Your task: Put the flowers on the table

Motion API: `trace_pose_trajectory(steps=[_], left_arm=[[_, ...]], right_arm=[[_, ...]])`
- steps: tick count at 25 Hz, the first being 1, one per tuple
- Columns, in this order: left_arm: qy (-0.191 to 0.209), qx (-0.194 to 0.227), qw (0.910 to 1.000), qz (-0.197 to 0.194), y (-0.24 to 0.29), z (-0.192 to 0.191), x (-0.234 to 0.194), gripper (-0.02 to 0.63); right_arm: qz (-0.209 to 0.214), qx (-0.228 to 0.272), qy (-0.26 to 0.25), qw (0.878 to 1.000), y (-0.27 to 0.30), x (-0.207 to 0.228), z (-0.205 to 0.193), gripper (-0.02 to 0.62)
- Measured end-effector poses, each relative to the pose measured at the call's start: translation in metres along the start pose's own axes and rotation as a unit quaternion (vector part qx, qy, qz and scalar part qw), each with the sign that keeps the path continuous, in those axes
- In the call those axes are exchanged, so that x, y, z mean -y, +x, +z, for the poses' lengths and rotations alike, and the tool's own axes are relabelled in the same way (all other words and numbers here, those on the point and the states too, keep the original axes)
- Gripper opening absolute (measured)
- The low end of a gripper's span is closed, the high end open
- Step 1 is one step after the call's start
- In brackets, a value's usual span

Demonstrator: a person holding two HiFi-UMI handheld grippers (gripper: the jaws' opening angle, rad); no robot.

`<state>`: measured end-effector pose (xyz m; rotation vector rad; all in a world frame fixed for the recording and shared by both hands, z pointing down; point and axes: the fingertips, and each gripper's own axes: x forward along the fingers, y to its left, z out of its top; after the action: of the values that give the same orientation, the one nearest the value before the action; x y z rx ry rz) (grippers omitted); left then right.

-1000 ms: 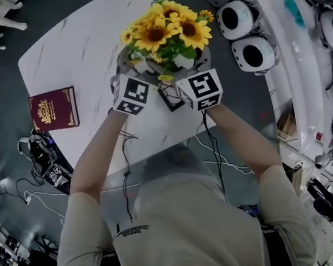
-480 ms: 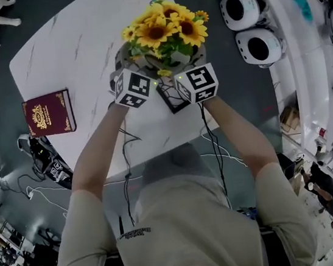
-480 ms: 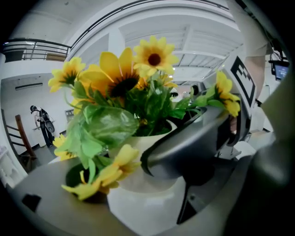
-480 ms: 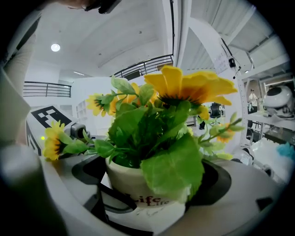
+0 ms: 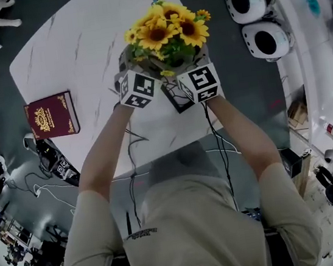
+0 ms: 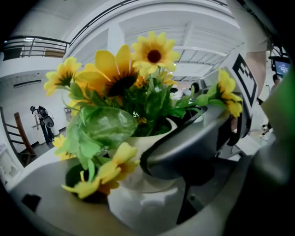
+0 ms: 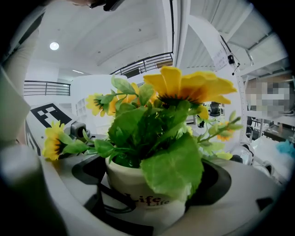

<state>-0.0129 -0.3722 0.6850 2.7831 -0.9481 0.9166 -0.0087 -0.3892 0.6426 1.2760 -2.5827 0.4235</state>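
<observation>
Flowers: yellow sunflowers with green leaves (image 5: 167,29) in a white pot, over the far right part of the table, between the two grippers; the blooms hide the pot's base from the head view, so I cannot tell whether it stands on the top or hangs just above it
Table: white top with grey veins (image 5: 75,50), set at a slant in the head view, its right corner under the flowers
Person: beige shirt (image 5: 192,230), both bare forearms stretched forward, one to each gripper
Floor: dark grey (image 5: 244,118), with loose cables (image 5: 50,176) lying left of the person
White units: round white housings with dark centres (image 5: 264,39), in a row right of the table and apart from it
Book: dark red cover with a gold crest (image 5: 52,115), flat at the table's left edge, well apart from the flowers
Left gripper: (image 6: 133,179) jaws closed in on the pot, one grey jaw low on its left, the other pressed against its right side near the rim
Right gripper: (image 7: 152,184) jaws closed in on the same pot from the other side, one grey jaw at each flank, leaves hanging over the right one
Pot: white, upright (image 7: 138,207), dark print reading "Life" on its side, stems rising from its mouth
Black piece: small, dark and angular (image 5: 177,97), on the table between the two grippers, just near of the flowers; too small to tell what it is
</observation>
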Motion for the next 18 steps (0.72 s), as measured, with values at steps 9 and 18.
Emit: trace_pose_trajectory(steps=[9, 18], left_arm=[[-0.001, 0.01, 0.9999, 0.004, 0.002, 0.001, 0.0, 0.456], [-0.042, 0.018, 0.9989, 0.011, -0.009, -0.006, -0.001, 0.456]], right_arm=[[0.003, -0.005, -0.013, 1.0, 0.0, 0.002, -0.001, 0.534], [-0.005, -0.012, -0.007, 1.0, -0.006, -0.004, -0.001, 0.534]])
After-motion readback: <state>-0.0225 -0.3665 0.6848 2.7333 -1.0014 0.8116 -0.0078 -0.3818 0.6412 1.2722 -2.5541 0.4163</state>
